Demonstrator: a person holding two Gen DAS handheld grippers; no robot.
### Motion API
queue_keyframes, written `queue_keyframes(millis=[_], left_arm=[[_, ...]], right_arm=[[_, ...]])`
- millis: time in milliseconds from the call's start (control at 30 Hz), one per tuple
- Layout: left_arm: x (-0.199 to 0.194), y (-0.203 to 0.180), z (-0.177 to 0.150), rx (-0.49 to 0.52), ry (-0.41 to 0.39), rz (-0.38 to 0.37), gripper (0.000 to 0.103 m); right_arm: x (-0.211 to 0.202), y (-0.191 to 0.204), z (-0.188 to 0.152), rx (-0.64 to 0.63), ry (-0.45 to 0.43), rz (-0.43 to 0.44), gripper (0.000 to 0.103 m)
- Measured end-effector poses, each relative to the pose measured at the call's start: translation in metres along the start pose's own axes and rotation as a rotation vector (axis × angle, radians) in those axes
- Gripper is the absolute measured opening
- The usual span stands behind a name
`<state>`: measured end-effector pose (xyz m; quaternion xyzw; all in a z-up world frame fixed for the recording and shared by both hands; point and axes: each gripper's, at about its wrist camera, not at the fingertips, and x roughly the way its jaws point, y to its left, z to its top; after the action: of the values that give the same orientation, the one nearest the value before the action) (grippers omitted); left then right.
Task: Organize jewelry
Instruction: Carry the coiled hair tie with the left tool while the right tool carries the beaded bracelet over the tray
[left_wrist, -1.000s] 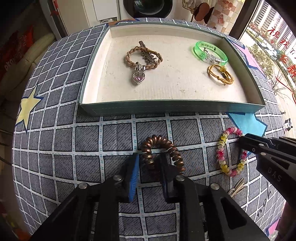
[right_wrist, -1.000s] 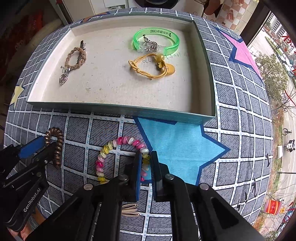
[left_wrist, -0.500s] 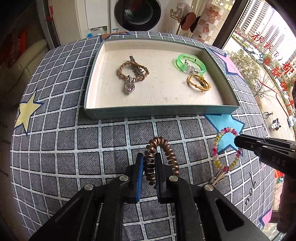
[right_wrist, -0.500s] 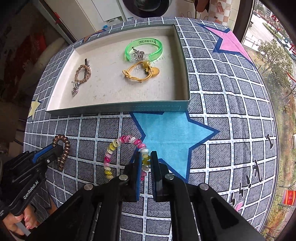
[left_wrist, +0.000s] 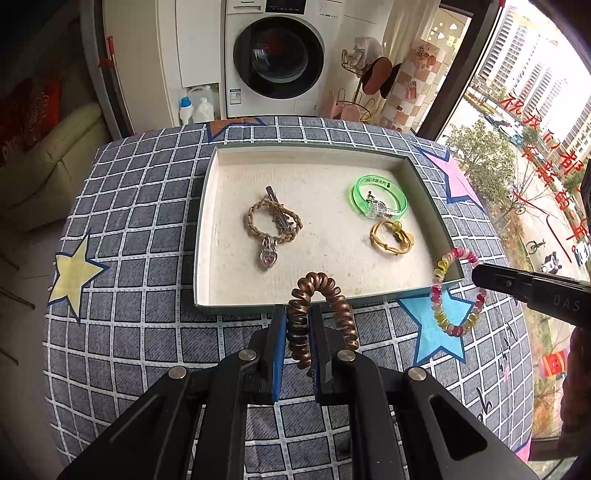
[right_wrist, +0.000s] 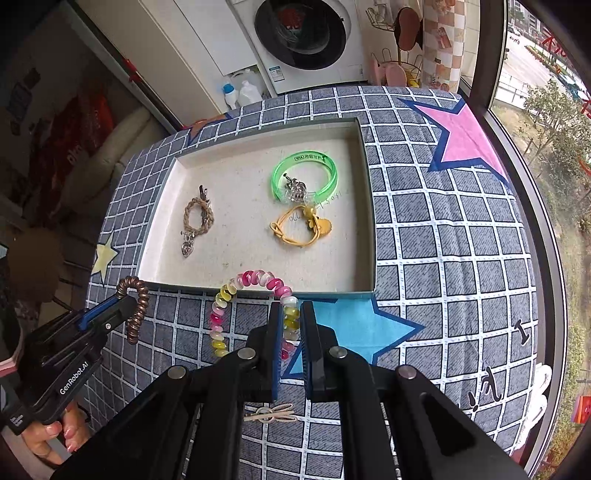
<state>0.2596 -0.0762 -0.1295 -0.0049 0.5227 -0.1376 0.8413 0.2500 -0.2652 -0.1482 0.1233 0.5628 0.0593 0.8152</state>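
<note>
Left tool (left_wrist: 298, 345) clenched on brown spiral coil hair tie (left_wrist: 321, 314), lifted above table covered in grey checked cloth with coloured stars (left_wrist: 140, 325). Right tool (right_wrist: 291, 332) clenched on pink, yellow and white beaded bracelet (right_wrist: 221, 314), also held above cloth, near front edge of tray. Small beige hair clip (right_wrist: 271, 416) lies on cloth beneath right tool. Beyond: shallow rectangular cream-lined tray (left_wrist: 204, 236) holds tan braided cord bracelet with heart charm (left_wrist: 271, 225), yellow cord bracelet (left_wrist: 391, 238), translucent green bangle (left_wrist: 378, 197). White washing machine (left_wrist: 275, 55) behind table.
</note>
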Motion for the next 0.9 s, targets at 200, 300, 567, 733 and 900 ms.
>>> queue_keyframes(millis=[200, 300, 567, 733, 900], left_arm=[[0.024, 0.003, 0.025, -0.027, -0.004, 0.038, 0.024], [0.034, 0.006, 0.035, -0.042, -0.001, 0.049, 0.024], [0.062, 0.003, 0.048, -0.013, 0.027, 0.084, 0.024], [0.079, 0.002, 0.050, 0.001, 0.054, 0.114, 0.024], [0.092, 0.000, 0.047, 0.027, 0.077, 0.152, 0.024]], right_arm=[[0.015, 0.000, 0.034, -0.004, -0.011, 0.000, 0.010], [0.029, -0.003, 0.046, 0.003, 0.002, -0.006, 0.010], [0.060, -0.017, 0.060, 0.026, 0.040, -0.014, 0.010], [0.074, -0.024, 0.064, 0.034, 0.059, -0.020, 0.010], [0.085, -0.028, 0.066, 0.038, 0.076, -0.014, 0.010]])
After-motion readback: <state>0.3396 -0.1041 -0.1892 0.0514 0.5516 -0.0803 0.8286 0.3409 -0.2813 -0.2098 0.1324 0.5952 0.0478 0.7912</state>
